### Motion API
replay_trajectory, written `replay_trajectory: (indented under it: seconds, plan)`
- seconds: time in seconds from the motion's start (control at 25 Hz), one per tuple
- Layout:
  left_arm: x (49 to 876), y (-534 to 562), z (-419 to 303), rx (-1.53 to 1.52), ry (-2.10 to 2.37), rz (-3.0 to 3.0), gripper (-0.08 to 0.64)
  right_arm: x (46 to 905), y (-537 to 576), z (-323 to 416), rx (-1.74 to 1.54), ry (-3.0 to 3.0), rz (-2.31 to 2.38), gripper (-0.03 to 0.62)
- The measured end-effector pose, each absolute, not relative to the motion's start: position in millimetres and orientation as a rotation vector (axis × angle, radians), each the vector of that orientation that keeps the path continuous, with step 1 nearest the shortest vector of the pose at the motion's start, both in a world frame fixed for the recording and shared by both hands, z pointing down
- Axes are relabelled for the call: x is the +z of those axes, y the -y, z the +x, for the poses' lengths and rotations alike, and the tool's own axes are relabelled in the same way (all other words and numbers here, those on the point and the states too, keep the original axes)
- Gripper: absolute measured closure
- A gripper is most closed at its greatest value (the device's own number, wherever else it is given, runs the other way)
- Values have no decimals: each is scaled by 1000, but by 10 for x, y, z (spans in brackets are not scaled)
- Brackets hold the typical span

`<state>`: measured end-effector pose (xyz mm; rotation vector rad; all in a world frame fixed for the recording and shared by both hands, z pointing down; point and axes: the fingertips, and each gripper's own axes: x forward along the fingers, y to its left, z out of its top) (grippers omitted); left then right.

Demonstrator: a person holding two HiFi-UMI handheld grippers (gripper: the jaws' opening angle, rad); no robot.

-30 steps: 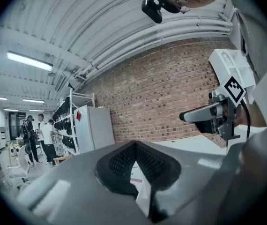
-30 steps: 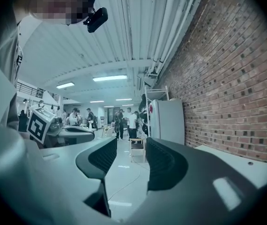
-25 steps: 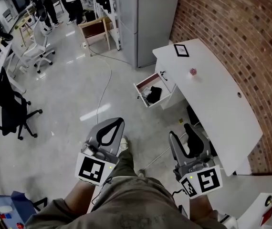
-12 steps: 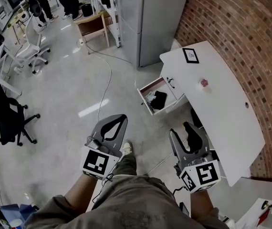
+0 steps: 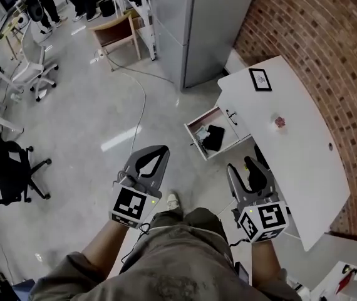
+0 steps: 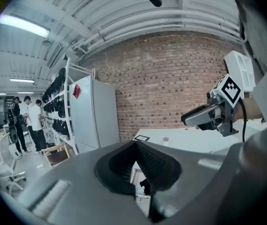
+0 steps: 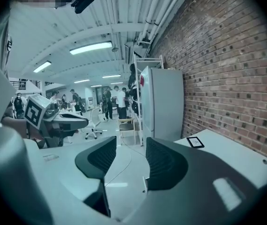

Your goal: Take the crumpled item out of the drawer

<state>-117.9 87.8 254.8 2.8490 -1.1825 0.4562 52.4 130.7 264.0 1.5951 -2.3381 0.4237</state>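
Far left of head view: black office chair (image 5: 6, 168) and white office chair (image 5: 31, 74) on the grey floor (image 5: 84, 130), people standing at top edge. Wooden chair (image 5: 113, 33) further in, white cable (image 5: 142, 99) trailing down the floor from it.

Left gripper (image 5: 156, 150) held low over the floor, well short of the drawer. Jaws closed, tips meeting, nothing clamped; own view confirms only a small gap behind the tips, with the drawer visible through it.

Grey cabinet (image 5: 194, 24) top centre, against the brick wall (image 5: 316, 36).

Drawer (image 5: 236, 125) pulled open from the white desk (image 5: 297, 162), front panel with handle facing the floor side. Crumpled item (image 5: 214, 137) is dark and lies inside the drawer, untouched, next to something pale that's too small to identify.

Right gripper (image 5: 240, 164) just below the drawer and beside the desk edge, nearer the drawer than the left one but not touching it. Jaws apart, pads clearly separated in own view, only floor between them.

On the desk top: black-framed picture (image 5: 260, 79) near the far end, small pink object (image 5: 280, 121) mid-desk. Both well apart from the grippers.
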Motion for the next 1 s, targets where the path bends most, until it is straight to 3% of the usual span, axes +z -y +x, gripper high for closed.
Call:
replay_trajectory:
  seconds: [1.0]
  plan:
    - [3491,929,-588,663,1036,2714,560,3600,458,959,617,2227,1481,356]
